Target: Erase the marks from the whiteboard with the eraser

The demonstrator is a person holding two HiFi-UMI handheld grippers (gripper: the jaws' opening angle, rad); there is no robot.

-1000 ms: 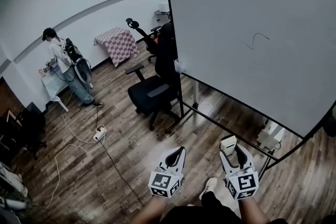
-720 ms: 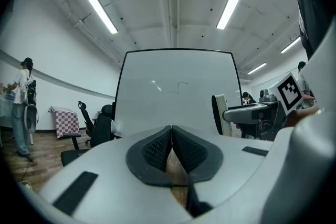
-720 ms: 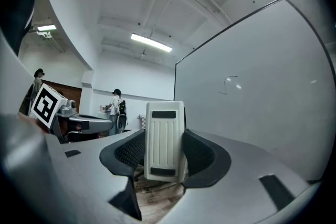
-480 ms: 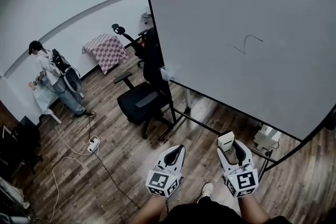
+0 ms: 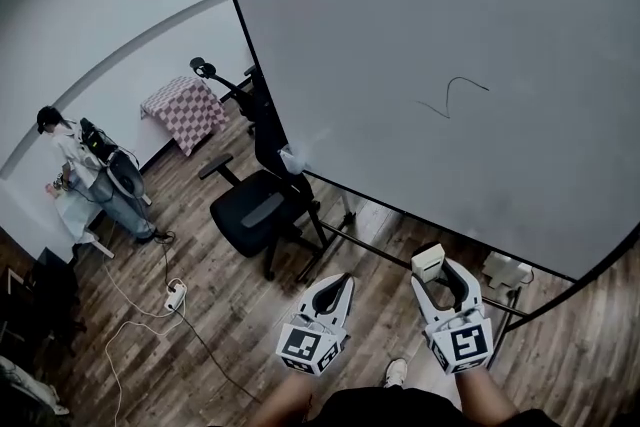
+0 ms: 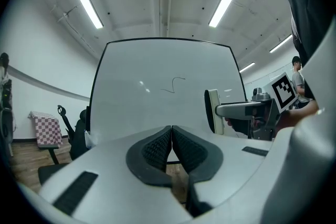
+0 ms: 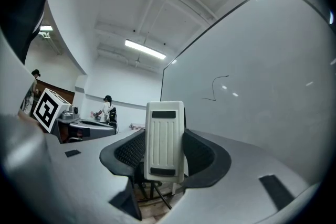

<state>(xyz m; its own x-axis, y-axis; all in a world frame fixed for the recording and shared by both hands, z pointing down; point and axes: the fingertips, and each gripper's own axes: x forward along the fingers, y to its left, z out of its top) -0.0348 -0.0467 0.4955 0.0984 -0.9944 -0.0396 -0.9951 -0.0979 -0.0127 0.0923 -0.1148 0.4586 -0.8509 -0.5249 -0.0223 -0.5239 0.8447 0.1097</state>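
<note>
A large whiteboard [image 5: 400,35] on a black wheeled stand fills the upper right of the head view. A thin black squiggle mark [image 5: 455,95] is drawn on it; the same mark [image 6: 174,84] shows in the left gripper view and the mark [image 7: 216,86] in the right gripper view. My right gripper [image 5: 440,277] is shut on a white eraser [image 5: 429,262], which stands upright between the jaws as the eraser [image 7: 164,139]. My left gripper [image 5: 338,293] is shut with nothing in it, its pads [image 6: 157,147] touching. Both grippers hang low, well short of the board.
A black office chair [image 5: 255,205] stands left of the board's stand, another chair [image 5: 215,80] behind it. A checkered-cloth table [image 5: 183,110] is by the wall. A person [image 5: 85,170] stands at far left. A power strip and cable [image 5: 172,295] lie on the wooden floor.
The view has shifted: the whiteboard looms larger and further left, and the chair and person have slid left. Both grippers keep their places and holds.
</note>
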